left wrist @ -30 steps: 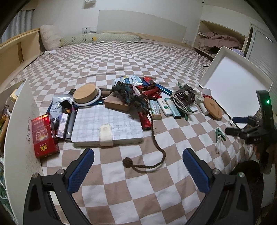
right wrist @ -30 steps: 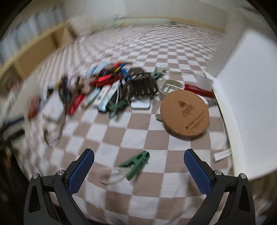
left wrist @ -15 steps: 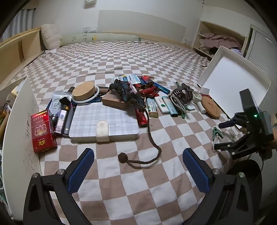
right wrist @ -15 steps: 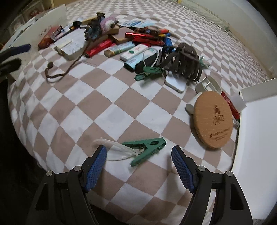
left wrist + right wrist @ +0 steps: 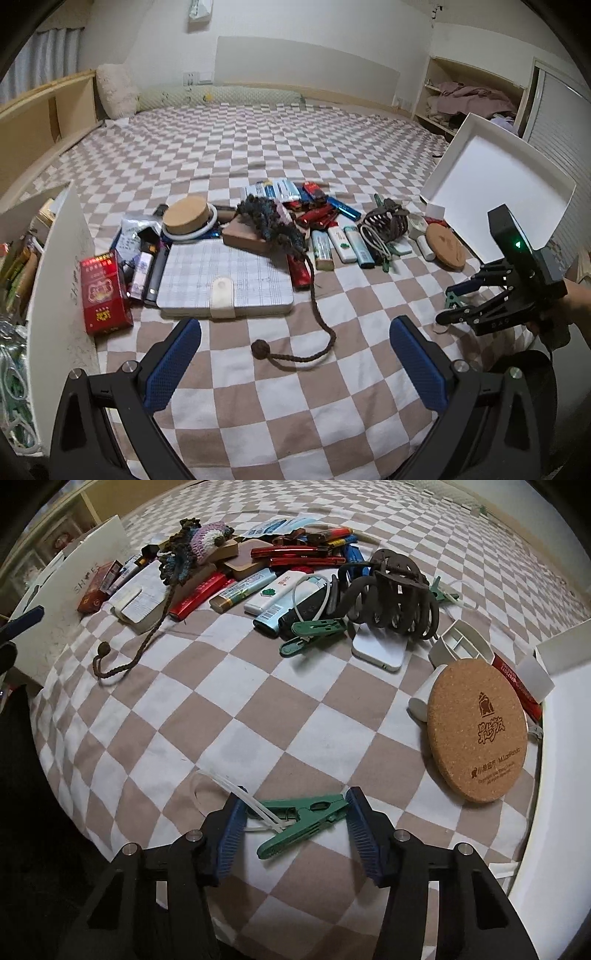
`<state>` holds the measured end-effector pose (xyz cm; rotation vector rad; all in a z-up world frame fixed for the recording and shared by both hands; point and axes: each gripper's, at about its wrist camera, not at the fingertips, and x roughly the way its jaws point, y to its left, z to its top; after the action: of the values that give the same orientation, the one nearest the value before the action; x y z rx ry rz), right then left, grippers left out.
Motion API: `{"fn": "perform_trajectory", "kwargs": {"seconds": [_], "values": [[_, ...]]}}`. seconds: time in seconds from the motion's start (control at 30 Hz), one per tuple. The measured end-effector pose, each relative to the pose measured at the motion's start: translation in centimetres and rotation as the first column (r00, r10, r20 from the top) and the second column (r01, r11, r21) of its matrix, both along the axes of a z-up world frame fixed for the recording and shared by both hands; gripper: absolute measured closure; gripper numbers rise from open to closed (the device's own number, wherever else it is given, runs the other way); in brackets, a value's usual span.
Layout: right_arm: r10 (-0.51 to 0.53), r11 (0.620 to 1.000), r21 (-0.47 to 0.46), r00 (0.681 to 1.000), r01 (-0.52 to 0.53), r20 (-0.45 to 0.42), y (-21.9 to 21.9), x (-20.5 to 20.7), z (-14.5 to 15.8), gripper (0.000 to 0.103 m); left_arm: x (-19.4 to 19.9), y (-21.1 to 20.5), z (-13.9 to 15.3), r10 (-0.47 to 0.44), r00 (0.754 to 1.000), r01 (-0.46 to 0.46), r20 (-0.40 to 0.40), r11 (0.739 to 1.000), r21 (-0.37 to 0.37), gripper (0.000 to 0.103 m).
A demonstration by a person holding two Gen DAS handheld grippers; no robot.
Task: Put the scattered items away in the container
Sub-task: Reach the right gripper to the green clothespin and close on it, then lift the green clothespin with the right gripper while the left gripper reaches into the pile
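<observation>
A green clothes peg [image 5: 306, 821] with a white plastic loop lies on the checked bed cover between the fingers of my right gripper [image 5: 295, 819]. The jaws are open and stand close on either side of the peg. That gripper also shows in the left wrist view [image 5: 456, 301], low over the peg [image 5: 452, 298]. My left gripper [image 5: 295, 358] is open and empty above the cover, near a brown braided cord [image 5: 314, 321]. A white container [image 5: 498, 192] stands tilted at the right, and its rim shows in the right wrist view [image 5: 554, 812].
A pile of small items lies mid-bed: a checked case [image 5: 225, 277], a red box [image 5: 105, 291], a cork lid [image 5: 184, 218], a cork coaster [image 5: 476, 727], a dark claw clip [image 5: 395, 594], another green peg [image 5: 314, 633]. A white box wall [image 5: 59, 295] stands at left.
My right gripper has come down and forward over the green peg, and its jaws have narrowed around it. My left gripper has hardly moved.
</observation>
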<state>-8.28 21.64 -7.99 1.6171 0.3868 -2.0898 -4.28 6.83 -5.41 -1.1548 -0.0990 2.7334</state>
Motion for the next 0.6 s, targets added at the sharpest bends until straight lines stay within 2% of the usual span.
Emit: {"fn": "perform_trajectory", "kwargs": {"seconds": [0.17, 0.33, 0.6], "values": [[-0.030, 0.999, -0.019, 0.999, 0.030, 0.021, 0.4, -0.2, 0.1, 0.048, 0.9, -0.1, 1.3, 0.026, 0.998, -0.025, -0.053, 1.000, 0.007, 0.000], [-0.057, 0.997, -0.046, 0.998, 0.058, 0.024, -0.2, -0.7, 0.9, 0.048, 1.1, -0.7, 1.9, 0.054, 0.996, -0.055, -0.069, 0.998, -0.003, 0.000], [-0.043, 0.977, -0.210, 0.999, 0.039, -0.017, -3.8, -2.0, 4.2, 0.048, -0.3, -2.2, 2.0, 0.114, 0.991, -0.114, -0.064, 0.994, 0.005, 0.000]]}}
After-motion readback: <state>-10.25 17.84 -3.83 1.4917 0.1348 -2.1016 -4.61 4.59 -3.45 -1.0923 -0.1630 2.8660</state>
